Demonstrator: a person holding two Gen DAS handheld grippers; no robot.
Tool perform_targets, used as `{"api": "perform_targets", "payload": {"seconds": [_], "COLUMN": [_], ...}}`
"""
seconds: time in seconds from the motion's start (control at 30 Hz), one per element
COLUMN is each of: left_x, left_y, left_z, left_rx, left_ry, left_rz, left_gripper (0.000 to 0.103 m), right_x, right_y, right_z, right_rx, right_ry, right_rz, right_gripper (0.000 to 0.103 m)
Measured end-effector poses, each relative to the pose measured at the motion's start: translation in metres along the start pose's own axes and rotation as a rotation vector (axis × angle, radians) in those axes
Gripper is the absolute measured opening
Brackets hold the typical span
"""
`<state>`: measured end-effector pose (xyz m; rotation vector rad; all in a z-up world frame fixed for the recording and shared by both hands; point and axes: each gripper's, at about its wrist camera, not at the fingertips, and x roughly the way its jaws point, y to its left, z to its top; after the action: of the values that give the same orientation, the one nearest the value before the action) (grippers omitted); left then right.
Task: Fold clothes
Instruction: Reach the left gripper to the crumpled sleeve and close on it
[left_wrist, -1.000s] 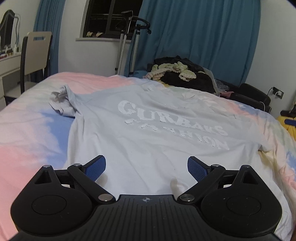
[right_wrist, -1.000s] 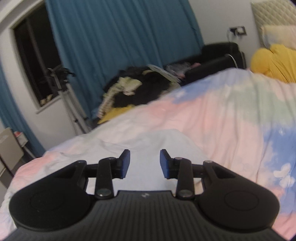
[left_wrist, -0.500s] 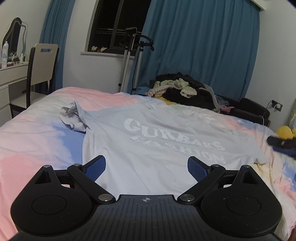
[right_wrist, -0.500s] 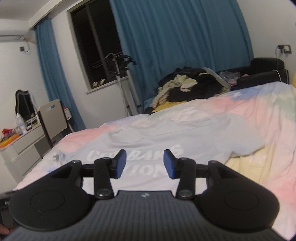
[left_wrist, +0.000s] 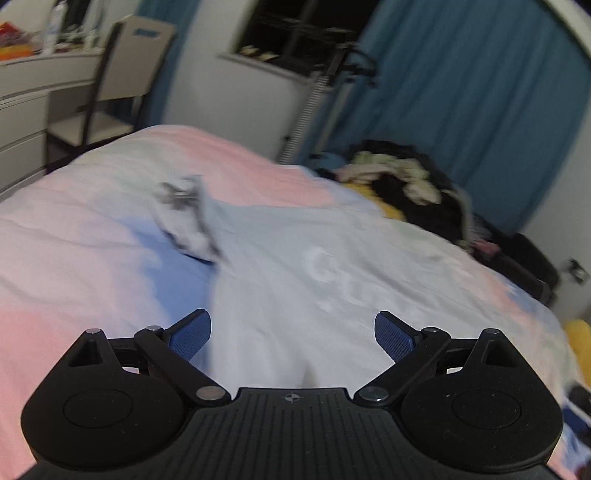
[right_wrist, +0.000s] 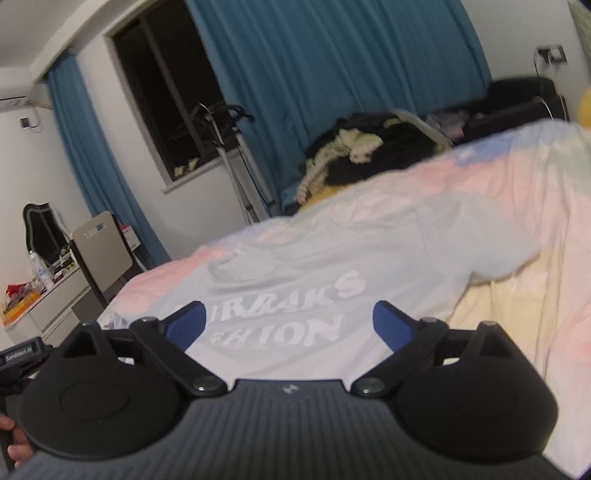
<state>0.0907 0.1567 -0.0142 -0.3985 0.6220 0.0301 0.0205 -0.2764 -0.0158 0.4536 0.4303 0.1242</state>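
A pale blue T-shirt (left_wrist: 295, 266) with white lettering lies spread flat on the bed, and it also shows in the right wrist view (right_wrist: 332, 266). Its left sleeve (left_wrist: 184, 225) is bunched up. My left gripper (left_wrist: 292, 334) is open and empty, above the shirt's near hem on its left side. My right gripper (right_wrist: 289, 323) is open and empty, above the shirt's lower part near the lettering. The right sleeve (right_wrist: 509, 254) lies out to the right.
The bed has a pink, blue and yellow cover (left_wrist: 74, 258). A pile of dark and cream clothes (right_wrist: 362, 147) lies beyond the bed's far side. A chair (left_wrist: 125, 74) and a white dresser (left_wrist: 29, 107) stand at the left. Blue curtains hang behind.
The right gripper's jaws have opened wide and its view has shifted closer over the shirt. The left gripper has swung left toward the bunched sleeve, still open.
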Motion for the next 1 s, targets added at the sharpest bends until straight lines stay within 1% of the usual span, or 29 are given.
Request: {"api": "perform_targets", "payload": {"seconds": [0.07,0.1,0.13,0.23,0.3,0.37,0.4,0.57,0.63,0.73,0.8,0.83,0.93,1.0], "left_x": [0.023,0.034,0.046,0.079,0.094,0.106,0.111,0.133,0.14,0.147,0.143,0.138,0.118,0.105], "left_y": [0.024,0.037,0.049,0.079,0.09,0.093,0.093,0.087,0.084,0.074,0.068,0.067,0.068,0.066], "left_z": [0.015,0.02,0.025,0.032,0.035,0.04,0.044,0.066,0.073,0.08,0.083,0.084,0.087,0.092], "left_rx": [-0.068,-0.113,-0.158,-0.287,-0.342,-0.373,-0.378,-0.364,-0.363,-0.309,-0.272,-0.27,-0.31,-0.314], "left_ry": [0.016,0.02,0.026,0.034,0.004,-0.017,-0.024,-0.066,-0.074,-0.062,-0.073,-0.082,-0.131,-0.158], "left_rz": [0.054,0.071,0.073,0.053,0.03,-0.012,-0.022,0.015,0.045,0.113,0.133,0.141,0.163,0.146], "left_gripper": [0.097,0.097,0.097,0.097,0.097,0.097,0.097,0.095,0.095,0.093,0.093,0.093,0.093,0.092], "right_x": [0.011,0.015,0.019,0.03,0.038,0.045,0.049,0.065,0.068,0.071,0.071,0.071,0.069,0.068], "right_y": [-0.005,-0.006,-0.006,-0.009,-0.011,-0.014,-0.015,-0.02,-0.023,-0.027,-0.03,-0.031,-0.033,-0.034], "right_z": [0.001,0.002,0.002,0.003,0.004,0.003,0.002,-0.003,-0.003,-0.004,-0.004,-0.004,-0.003,-0.003], "right_rx": [0.033,0.04,0.044,0.055,0.067,0.075,0.079,0.11,0.126,0.154,0.173,0.181,0.2,0.212], "right_ry": [0.029,0.037,0.042,0.043,0.053,0.067,0.074,0.112,0.117,0.123,0.128,0.129,0.123,0.122], "right_rz": [-0.013,-0.017,-0.018,-0.022,-0.026,-0.028,-0.027,-0.025,-0.024,-0.024,-0.025,-0.023,-0.02,-0.016], "right_gripper": [0.103,0.103,0.103,0.103,0.103,0.103,0.103,0.103,0.103,0.103,0.103,0.103,0.103,0.103]}}
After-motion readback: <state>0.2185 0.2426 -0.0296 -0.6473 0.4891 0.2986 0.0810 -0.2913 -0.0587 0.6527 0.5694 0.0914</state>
